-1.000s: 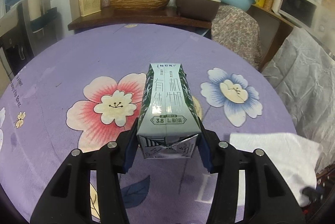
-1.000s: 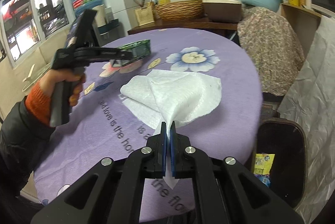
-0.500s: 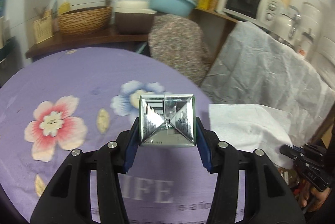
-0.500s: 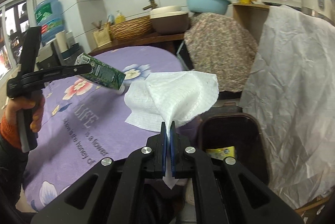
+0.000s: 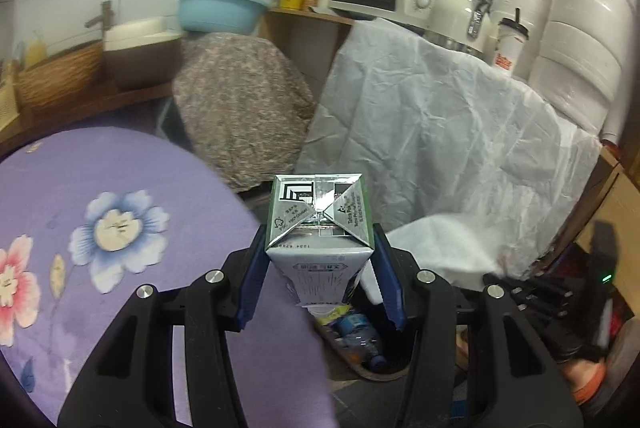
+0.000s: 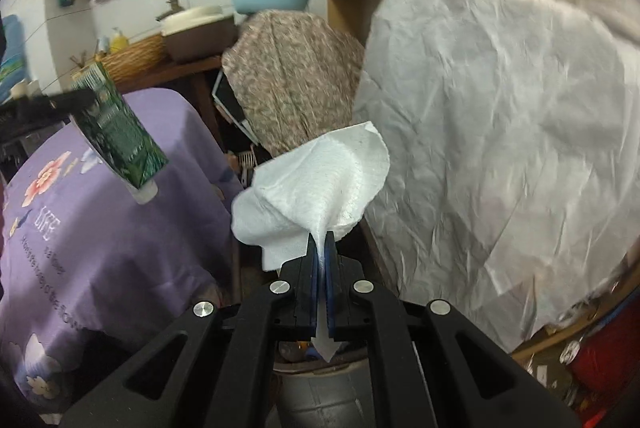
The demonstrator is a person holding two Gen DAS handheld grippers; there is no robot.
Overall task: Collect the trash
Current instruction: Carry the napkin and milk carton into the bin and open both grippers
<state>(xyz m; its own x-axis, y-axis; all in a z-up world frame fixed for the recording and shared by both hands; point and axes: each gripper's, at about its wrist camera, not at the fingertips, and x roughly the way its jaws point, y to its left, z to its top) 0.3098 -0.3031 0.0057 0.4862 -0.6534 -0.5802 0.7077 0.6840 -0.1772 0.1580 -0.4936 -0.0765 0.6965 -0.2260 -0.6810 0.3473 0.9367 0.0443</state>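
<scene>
we swung both loads off purple table [image 5: 120,168] toward bin [image 5: 372,368] | left gripper [image 5: 320,268] pinching milk carton [image 5: 320,224] above bin | right gripper [image 6: 320,268] pressed together on paper towel [image 6: 320,184], near bin | drop next

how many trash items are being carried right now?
2. A milk carton clamped in the left gripper above the bin, and a white paper towel pinched in the right gripper. The bin's contents are partly hidden.
</scene>
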